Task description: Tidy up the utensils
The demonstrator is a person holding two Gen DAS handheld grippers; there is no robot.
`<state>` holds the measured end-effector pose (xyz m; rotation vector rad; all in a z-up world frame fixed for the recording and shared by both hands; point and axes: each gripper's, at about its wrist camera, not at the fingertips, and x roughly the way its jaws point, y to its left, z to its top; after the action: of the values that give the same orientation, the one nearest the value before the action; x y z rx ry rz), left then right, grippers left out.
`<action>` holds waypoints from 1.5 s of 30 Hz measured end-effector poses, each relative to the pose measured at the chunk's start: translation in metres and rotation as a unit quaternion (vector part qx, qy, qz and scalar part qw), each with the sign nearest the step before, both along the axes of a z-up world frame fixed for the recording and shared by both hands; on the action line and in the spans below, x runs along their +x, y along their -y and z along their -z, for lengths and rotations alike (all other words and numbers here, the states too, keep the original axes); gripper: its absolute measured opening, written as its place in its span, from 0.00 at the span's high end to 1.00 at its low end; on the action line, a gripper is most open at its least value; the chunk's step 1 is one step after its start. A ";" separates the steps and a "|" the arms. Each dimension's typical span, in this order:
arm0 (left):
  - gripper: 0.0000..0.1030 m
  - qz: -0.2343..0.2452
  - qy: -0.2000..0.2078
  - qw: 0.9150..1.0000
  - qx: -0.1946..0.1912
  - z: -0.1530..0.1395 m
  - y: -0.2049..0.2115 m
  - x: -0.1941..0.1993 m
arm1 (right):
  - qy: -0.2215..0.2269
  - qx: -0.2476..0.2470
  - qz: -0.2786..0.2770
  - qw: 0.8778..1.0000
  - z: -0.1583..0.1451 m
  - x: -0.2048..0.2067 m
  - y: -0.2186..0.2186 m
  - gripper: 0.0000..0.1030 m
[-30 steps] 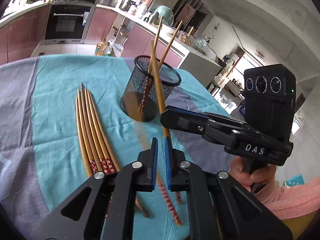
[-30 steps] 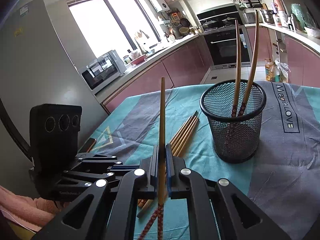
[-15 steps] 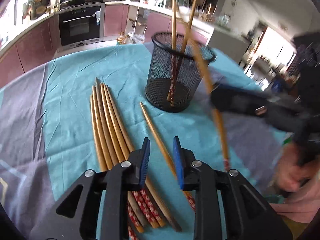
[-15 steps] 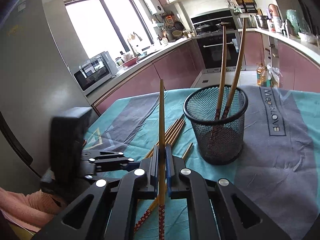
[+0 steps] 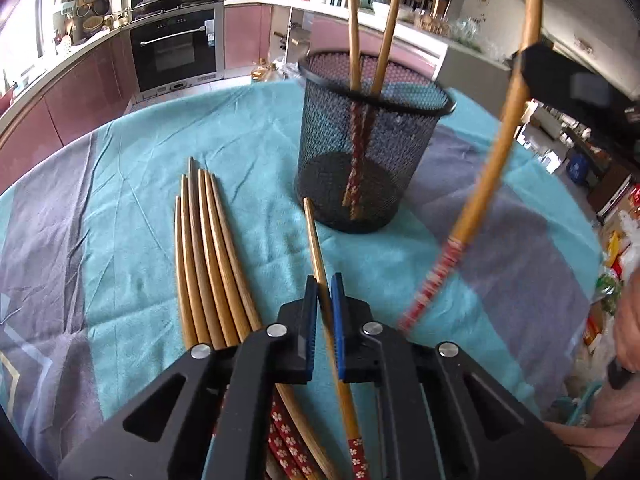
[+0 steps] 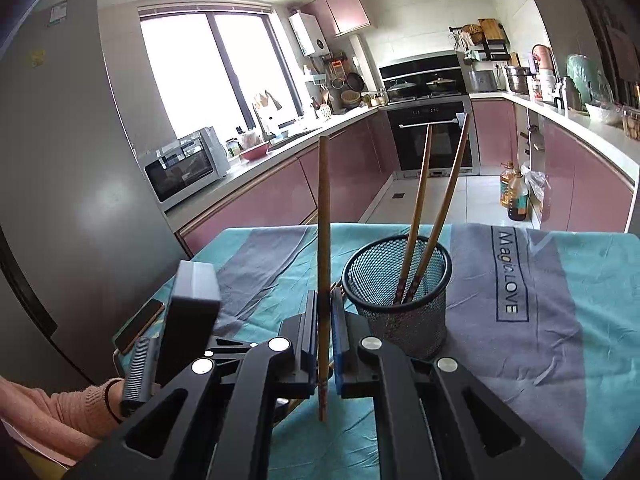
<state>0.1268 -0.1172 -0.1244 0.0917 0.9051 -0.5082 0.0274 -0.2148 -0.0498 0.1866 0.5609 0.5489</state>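
A black mesh cup (image 5: 372, 152) (image 6: 400, 320) stands on the teal and grey cloth with two chopsticks (image 6: 418, 200) leaning in it. Several wooden chopsticks (image 5: 208, 260) lie side by side to its left. A single chopstick (image 5: 314, 232) lies just in front of the cup, and my left gripper (image 5: 324, 284) is shut on it low over the cloth. My right gripper (image 6: 324, 294) is shut on another chopstick (image 6: 324, 208), held upright just left of the cup. In the left wrist view that chopstick (image 5: 486, 196) slants, blurred, at the right.
A phone (image 6: 140, 324) lies near the table's left edge behind the left gripper's body (image 6: 192, 308). A pink sleeve (image 6: 60, 412) shows at the lower left and a hand (image 5: 628, 320) at the right edge. Kitchen cabinets lie beyond the table.
My left gripper opened, dropped over the single lying chopstick and closed on it. My right gripper rose with its chopstick and now stands nearer the cup.
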 end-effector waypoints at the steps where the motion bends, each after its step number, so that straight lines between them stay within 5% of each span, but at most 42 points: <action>1: 1.00 0.004 0.004 1.000 -0.009 -0.005 -0.002 -0.002 | 0.003 -0.001 0.000 1.000 -0.002 0.001 0.001 0.95; 11: 0.99 0.033 0.035 0.995 -0.092 -0.069 -0.028 -0.020 | 0.034 0.006 0.006 0.999 -0.023 0.003 0.014 0.95; 16: 0.69 0.037 0.000 0.999 -0.033 -0.036 -0.010 -0.012 | 0.027 0.005 0.010 1.000 -0.018 0.002 0.016 0.95; 21: 0.72 0.033 -0.026 0.998 0.040 0.005 0.014 -0.008 | 0.017 0.004 0.012 1.000 -0.011 0.002 0.019 0.95; 23: 0.80 0.031 0.002 0.997 0.068 0.008 0.022 -0.014 | 0.013 0.006 0.013 1.000 -0.009 0.003 0.020 0.95; 24: 0.88 0.031 0.005 0.997 0.070 0.008 0.024 -0.016 | 0.011 0.007 0.013 1.000 -0.007 0.004 0.021 0.95; 29: 0.91 0.020 0.015 0.997 0.076 0.006 0.026 -0.024 | 0.010 0.007 0.013 1.000 -0.004 0.004 0.022 0.95; 45: 0.93 0.030 0.051 0.995 -0.075 -0.088 -0.033 -0.041 | 0.029 0.019 0.019 0.999 -0.017 0.000 0.033 0.95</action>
<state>0.0859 -0.0841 -0.0360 0.0075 0.7631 -0.6200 0.0273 -0.2475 -0.0332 0.2159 0.4892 0.5274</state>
